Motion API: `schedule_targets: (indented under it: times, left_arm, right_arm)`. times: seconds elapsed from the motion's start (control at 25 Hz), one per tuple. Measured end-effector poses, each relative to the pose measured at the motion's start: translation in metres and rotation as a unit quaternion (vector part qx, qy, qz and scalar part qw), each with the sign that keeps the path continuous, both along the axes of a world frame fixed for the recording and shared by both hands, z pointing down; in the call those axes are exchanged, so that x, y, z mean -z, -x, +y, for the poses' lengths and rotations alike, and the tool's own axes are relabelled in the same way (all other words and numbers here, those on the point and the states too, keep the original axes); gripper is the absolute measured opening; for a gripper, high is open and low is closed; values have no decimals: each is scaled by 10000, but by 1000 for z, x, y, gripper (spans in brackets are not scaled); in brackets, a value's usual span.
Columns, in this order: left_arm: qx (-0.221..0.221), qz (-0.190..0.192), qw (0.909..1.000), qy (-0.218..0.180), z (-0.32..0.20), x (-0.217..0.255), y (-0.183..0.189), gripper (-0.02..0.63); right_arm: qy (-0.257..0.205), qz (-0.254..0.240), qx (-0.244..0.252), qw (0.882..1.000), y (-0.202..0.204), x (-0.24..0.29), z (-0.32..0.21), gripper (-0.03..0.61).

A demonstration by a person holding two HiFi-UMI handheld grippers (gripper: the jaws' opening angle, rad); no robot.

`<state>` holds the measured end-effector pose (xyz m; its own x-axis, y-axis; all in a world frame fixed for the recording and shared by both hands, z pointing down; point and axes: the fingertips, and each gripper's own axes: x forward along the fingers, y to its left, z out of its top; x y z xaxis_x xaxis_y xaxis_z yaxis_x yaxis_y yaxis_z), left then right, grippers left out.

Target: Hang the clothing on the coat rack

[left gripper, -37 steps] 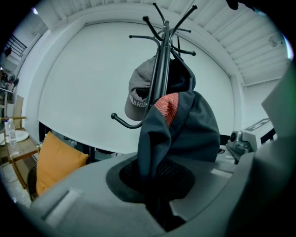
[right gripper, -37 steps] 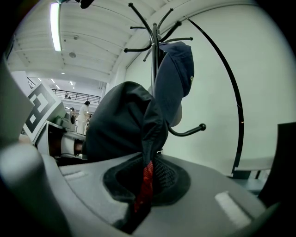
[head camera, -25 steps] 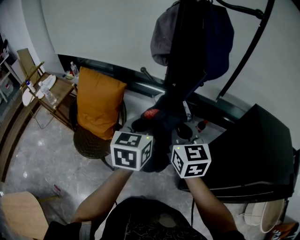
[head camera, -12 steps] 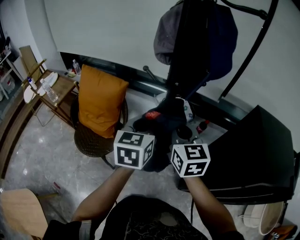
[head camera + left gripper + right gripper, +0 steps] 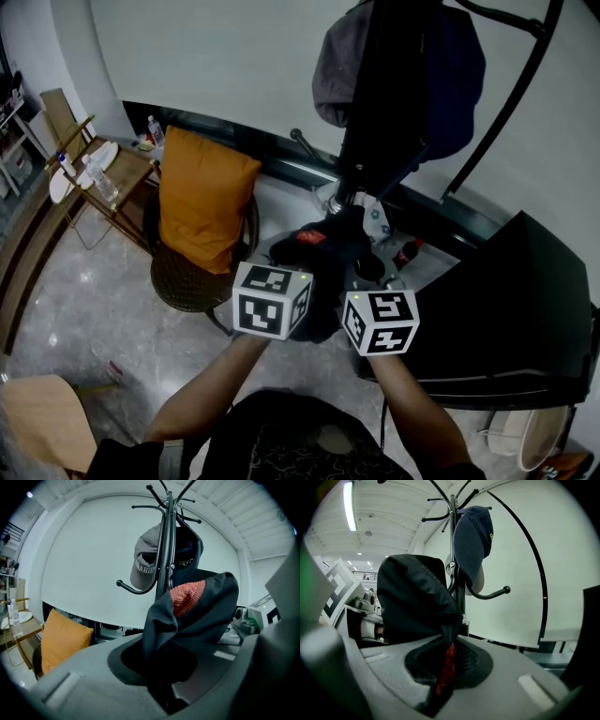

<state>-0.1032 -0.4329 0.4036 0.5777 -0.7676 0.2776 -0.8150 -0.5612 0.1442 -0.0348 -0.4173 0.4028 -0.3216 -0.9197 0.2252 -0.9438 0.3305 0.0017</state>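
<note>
A black garment (image 5: 319, 258) with a red patch hangs bunched between my two grippers, just in front of the black coat rack (image 5: 380, 103). My left gripper (image 5: 292, 281) is shut on a fold of it; red mesh lining (image 5: 187, 595) shows above the pinch in the left gripper view. My right gripper (image 5: 361, 286) is shut on another fold, with a red strip (image 5: 446, 665) caught between its jaws. On the rack (image 5: 166, 541) hang a grey cap (image 5: 143, 569) and a navy cap (image 5: 474, 536). A free lower hook (image 5: 497, 592) curves out to the right.
A wicker chair with an orange cushion (image 5: 202, 211) stands left of the rack. Further left, a side table (image 5: 108, 183) carries bottles. A large black slab (image 5: 516, 300) fills the right, and a curved black lamp arm (image 5: 511, 94) rises behind it. A wooden seat (image 5: 42, 427) sits bottom left.
Both grippers and the garment have shifted slightly right and closer to the rack's pole; the grip on the cloth is unchanged.
</note>
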Motion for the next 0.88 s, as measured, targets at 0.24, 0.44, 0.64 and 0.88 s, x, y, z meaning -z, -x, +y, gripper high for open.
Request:
schedule_targets:
  times: [0.24,0.44,0.64,0.88]
  left_arm:
    - [-42,-1,10000,-5,1,-5,-3,34]
    - [-34,-6,10000,-41,3,-8,-4,34]
    - [-33,-2,10000,-29,8,-12,-7,35]
    - [-71,-41,9999,-84,11,-16,-8,35]
  right_arm:
    - [-16,25,21,10000,0,-5,1,21]
    - [-42,95,58,9999,2,-10,2,21]
    - [-93,195,113,9997,3,-13,6,21]
    - [-65,536,265,9982,7,-19,9,21]
